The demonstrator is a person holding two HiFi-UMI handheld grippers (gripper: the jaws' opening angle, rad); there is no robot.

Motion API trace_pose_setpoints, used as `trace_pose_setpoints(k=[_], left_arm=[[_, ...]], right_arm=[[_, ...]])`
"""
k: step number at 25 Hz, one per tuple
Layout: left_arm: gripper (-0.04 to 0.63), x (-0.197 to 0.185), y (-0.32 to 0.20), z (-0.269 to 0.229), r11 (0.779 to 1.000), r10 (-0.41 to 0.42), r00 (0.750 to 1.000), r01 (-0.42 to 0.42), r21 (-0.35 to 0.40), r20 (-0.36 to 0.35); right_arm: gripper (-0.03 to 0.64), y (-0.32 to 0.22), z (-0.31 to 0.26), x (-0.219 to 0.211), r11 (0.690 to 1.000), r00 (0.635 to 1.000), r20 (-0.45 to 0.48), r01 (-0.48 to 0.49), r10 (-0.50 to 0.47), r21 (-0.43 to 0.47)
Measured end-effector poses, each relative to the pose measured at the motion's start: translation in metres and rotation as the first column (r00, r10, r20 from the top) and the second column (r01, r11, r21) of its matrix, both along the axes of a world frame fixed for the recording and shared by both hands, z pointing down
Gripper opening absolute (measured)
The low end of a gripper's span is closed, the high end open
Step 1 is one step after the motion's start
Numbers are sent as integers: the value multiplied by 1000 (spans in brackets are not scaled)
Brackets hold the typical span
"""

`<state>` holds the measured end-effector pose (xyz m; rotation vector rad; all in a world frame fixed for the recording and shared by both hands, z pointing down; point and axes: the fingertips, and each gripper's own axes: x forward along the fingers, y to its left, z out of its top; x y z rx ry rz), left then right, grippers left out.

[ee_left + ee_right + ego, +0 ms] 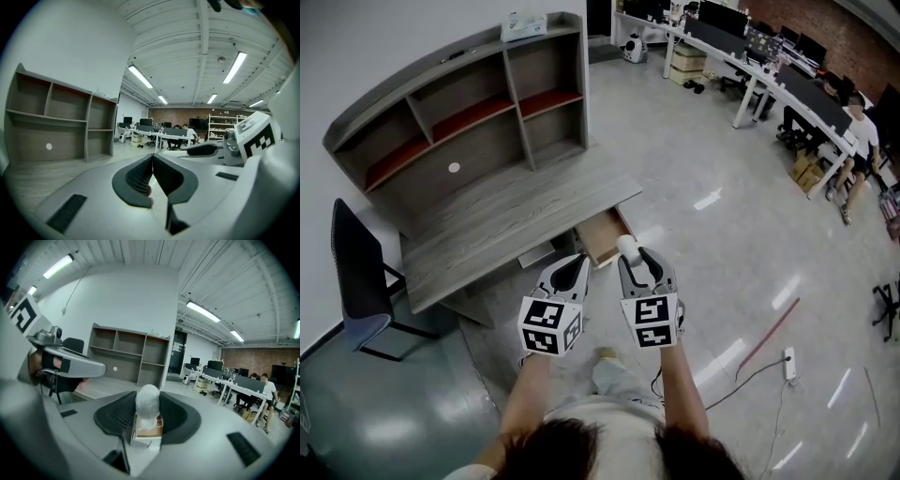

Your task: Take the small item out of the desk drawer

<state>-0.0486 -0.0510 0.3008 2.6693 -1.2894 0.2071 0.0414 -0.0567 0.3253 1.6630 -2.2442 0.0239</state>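
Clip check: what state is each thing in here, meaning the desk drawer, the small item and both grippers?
desk drawer: pulled open
small white item: lifted, clamped between the right gripper's fingers above the drawer
right gripper: shut on the small white item
left gripper: shut, nothing between its fingers

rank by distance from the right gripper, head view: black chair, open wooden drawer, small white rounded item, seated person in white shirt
1. Small white rounded item: in the right gripper's jaws.
2. Open wooden drawer: just beyond it.
3. Black chair: far left.
4. Seated person in white shirt: far upper right.
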Motion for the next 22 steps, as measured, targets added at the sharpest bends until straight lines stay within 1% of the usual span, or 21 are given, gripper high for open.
trace_pose_setpoints(k=[13,19,22], left_arm=[[17,-22,52,-13,999,-27,1000,28,27,-16],[17,-23,76,-20,998,-30,999,29,58,15],[17,-23,89,-23,997,-34,999,32,71,19]], right_arm=[[166,54,-18,-19,999,999,-26,21,-20,44],[166,78,-28,-21,997,999,-12,30,-30,65],[166,90,-32,-21,996,999,-9,36,-35,77]])
